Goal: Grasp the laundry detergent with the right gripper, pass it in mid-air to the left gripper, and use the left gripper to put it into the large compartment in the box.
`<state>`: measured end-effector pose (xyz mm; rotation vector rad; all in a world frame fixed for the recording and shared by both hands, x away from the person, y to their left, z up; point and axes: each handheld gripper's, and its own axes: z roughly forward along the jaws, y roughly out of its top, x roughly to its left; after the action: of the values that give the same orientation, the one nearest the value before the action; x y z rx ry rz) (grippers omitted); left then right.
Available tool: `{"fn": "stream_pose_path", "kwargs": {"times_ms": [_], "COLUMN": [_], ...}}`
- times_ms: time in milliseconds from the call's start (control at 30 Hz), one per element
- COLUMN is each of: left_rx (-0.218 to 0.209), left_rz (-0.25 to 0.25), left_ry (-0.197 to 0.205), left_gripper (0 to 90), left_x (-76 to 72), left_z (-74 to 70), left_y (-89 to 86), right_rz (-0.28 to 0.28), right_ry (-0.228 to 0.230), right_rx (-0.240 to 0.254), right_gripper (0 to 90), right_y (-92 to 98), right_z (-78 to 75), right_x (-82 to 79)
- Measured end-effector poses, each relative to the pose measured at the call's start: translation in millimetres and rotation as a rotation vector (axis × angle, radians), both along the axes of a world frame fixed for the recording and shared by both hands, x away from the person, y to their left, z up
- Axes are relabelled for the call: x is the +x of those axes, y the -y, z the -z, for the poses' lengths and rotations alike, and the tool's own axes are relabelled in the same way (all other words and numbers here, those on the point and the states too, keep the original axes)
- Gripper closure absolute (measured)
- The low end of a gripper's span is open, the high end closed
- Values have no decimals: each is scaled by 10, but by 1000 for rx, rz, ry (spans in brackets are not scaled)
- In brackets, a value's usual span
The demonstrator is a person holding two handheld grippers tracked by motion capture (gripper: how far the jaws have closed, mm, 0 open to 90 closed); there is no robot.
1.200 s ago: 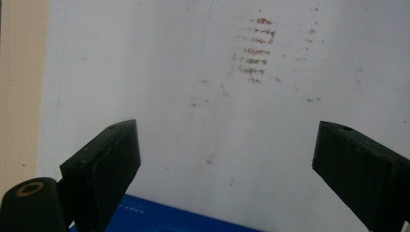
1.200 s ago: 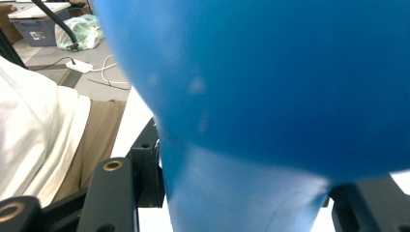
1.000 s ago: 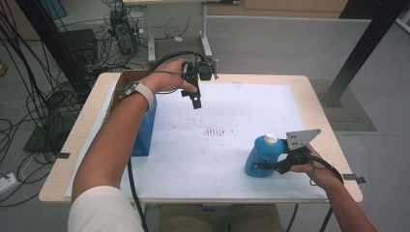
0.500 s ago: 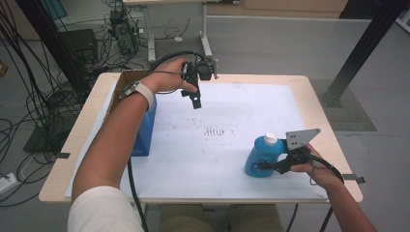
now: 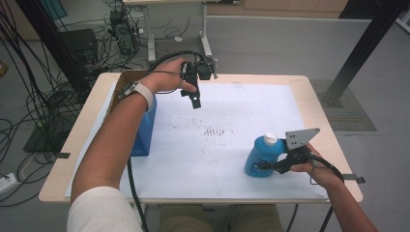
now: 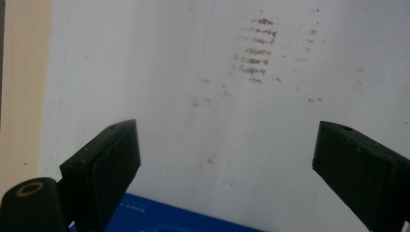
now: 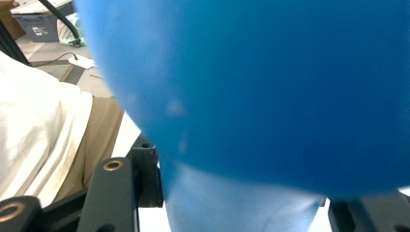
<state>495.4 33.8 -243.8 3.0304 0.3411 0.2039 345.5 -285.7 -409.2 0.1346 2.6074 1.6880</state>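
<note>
A person seated at the near edge of a desk (image 5: 319,104) covered by a white sheet works with a hand-held tool in each hand. The right tool (image 5: 265,166) is pinching a blue bottle (image 5: 258,155) with a white cap, which stands upright near the desk's near right corner; the jaws clamp the bottle's lower part from the right side, and the grey three-cornered plate rides above the hand. In the right gripper view the blue bottle (image 7: 270,96) looms close and blurred, its narrower part squeezed between the two black jaws, with the person's white shirt and tan trousers to the left.

The left tool (image 5: 195,100) hangs in the air over the far left part of the desk, well apart from the bottle, pointing down at the sheet with its jaws spread wide and nothing between them. In the left gripper view the two black jaws frame bare white sheet marked with small brown smudges (image 6: 257,50). A blue box (image 5: 145,130) stands along the desk's left edge, under the person's left forearm, with a cardboard box (image 5: 126,77) just behind it at the far left corner.
</note>
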Motion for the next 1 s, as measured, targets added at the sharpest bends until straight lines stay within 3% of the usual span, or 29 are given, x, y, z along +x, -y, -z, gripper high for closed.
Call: {"fn": "stream_pose_path", "kwargs": {"times_ms": [1000], "left_rx": [5], "left_rz": [-1], "left_ry": [2], "left_gripper": [102], "left_x": [-4], "left_z": [7], "left_y": [2], "right_rz": [-3], "right_ry": [-7], "right_rx": [-6], "right_gripper": [428], "right_y": [-2], "right_z": [-2], "right_x": [3]}}
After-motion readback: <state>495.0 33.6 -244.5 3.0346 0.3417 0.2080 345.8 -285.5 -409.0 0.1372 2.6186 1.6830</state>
